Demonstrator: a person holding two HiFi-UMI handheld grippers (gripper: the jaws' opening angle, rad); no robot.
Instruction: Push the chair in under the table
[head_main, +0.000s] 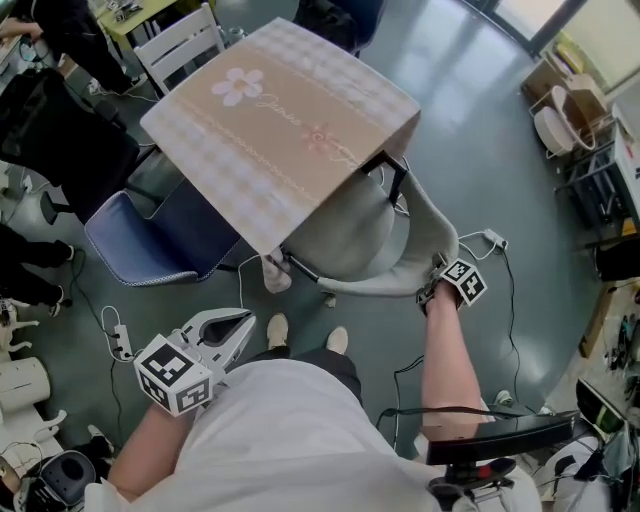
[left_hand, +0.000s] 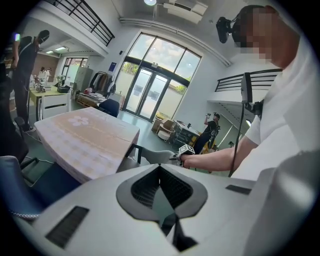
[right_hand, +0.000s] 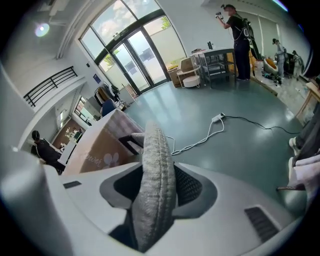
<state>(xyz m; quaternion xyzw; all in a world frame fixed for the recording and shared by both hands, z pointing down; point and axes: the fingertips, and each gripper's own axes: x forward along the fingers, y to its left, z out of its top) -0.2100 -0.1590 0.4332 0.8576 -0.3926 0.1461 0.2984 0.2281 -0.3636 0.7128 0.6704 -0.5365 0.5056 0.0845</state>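
curving grey fabric chair (head_main: 350, 240), seat partly under checked table (head_main: 280, 120)

Chair (right_hand: 156, 185) back of rough ribbed cloth, table (head_main: 280, 140) cover matt, floor (head_main: 480, 150) glossy

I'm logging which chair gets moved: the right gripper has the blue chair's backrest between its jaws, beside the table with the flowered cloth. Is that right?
Not the blue chair: the backrest between the jaws of the right gripper belongs to the grey chair, as the right gripper view shows. It does stand beside the table with the flowered cloth.
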